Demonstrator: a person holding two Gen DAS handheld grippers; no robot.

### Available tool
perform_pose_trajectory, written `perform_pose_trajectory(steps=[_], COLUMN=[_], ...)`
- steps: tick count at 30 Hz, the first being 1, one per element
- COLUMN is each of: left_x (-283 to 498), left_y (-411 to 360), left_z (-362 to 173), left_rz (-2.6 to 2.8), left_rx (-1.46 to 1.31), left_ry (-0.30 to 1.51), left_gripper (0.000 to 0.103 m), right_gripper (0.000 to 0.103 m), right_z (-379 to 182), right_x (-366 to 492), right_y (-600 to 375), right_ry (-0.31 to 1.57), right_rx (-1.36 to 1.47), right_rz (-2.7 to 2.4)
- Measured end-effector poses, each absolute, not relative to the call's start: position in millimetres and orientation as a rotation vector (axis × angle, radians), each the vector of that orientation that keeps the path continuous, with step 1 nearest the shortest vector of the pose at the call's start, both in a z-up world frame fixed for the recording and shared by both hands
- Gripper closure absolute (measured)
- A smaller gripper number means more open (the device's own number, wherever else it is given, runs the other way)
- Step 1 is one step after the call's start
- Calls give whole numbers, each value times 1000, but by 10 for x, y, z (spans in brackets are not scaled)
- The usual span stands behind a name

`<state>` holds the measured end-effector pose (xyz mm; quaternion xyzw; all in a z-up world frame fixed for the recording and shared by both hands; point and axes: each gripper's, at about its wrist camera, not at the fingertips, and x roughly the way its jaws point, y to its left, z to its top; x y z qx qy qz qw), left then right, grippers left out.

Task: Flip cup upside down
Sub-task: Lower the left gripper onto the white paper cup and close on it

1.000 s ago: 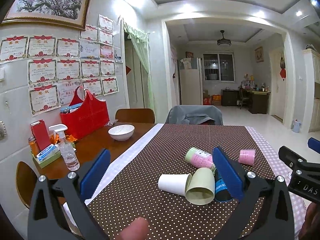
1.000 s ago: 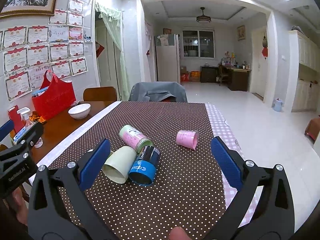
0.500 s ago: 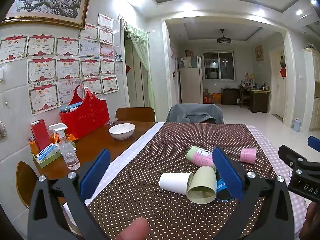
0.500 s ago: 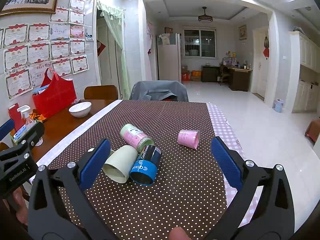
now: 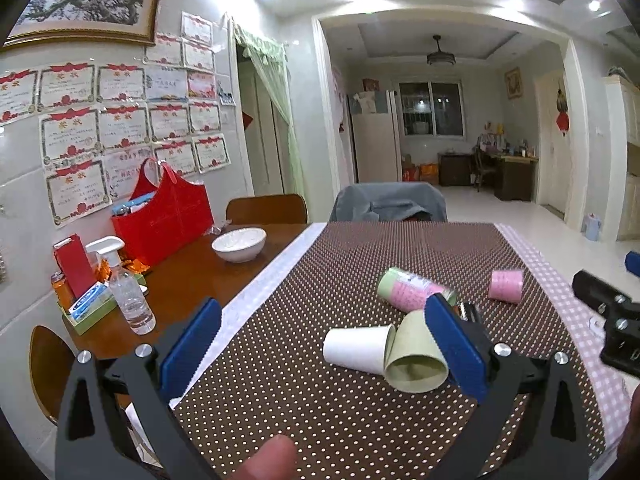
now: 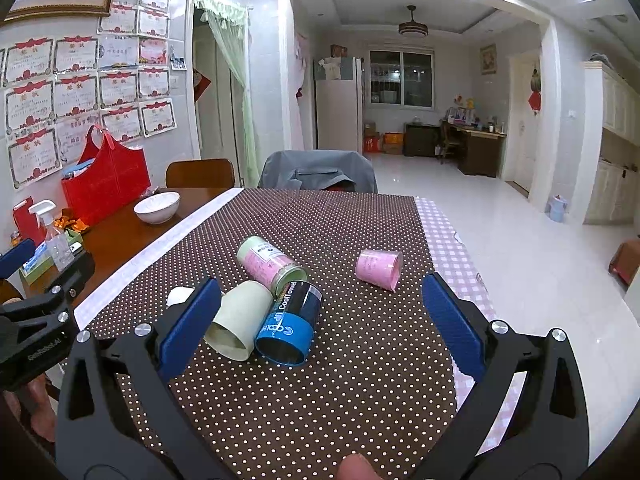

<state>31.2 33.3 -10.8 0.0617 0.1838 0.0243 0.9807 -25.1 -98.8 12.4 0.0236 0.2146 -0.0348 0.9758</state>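
Several cups lie on their sides on the brown dotted tablecloth (image 5: 320, 280). A white paper cup (image 5: 356, 348) touches a pale green cup (image 5: 416, 356), which also shows in the right wrist view (image 6: 236, 320). Beside them lie a blue and black can (image 6: 290, 322), a pink and green can (image 6: 268, 262) and a small pink cup (image 6: 379, 269). My left gripper (image 5: 320, 348) is open and empty, just short of the white cup. My right gripper (image 6: 320, 320) is open and empty, its jaws wide around the green cup and blue can, above the cloth.
A white bowl (image 5: 239, 243), a red bag (image 5: 164, 216), a spray bottle (image 5: 128, 296) and a small tray of items (image 5: 86, 308) stand on the bare wood at the left. Chairs (image 5: 390, 202) stand at the table's far end. The pink checked table edge (image 6: 452, 248) is at the right.
Both grippers have drifted slightly forward toward the cups. Nothing was taken hold of and the cups have not moved.
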Motion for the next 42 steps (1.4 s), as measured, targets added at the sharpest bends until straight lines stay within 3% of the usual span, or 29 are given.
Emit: perform_pose_trajectory(steps=[16,31,40,41,42], left_x=[1314,2083,2122,2150,2156], left_y=[491,264,81,73,70], left_z=[-1024,-1542,-1671,-1684,-1685], left_rz=[-167,-618,-794,-795,-798], left_rx=[453,997,1113,1104,1092], left_ry=[662,742,792,813,831], left_gripper=[4,4,4,4,14], right_gripper=[5,5,5,5,5], right_z=[-387,-861,-944,-944,-944], right_x=[226,509,605,605,597], right_y=[-1152,-1259,-1317,-1317,-1316], right_ry=[595,720,757,757,758], right_rx=[73,84,91,91,91], right_rz=[-90,-131,-144,-143,-141])
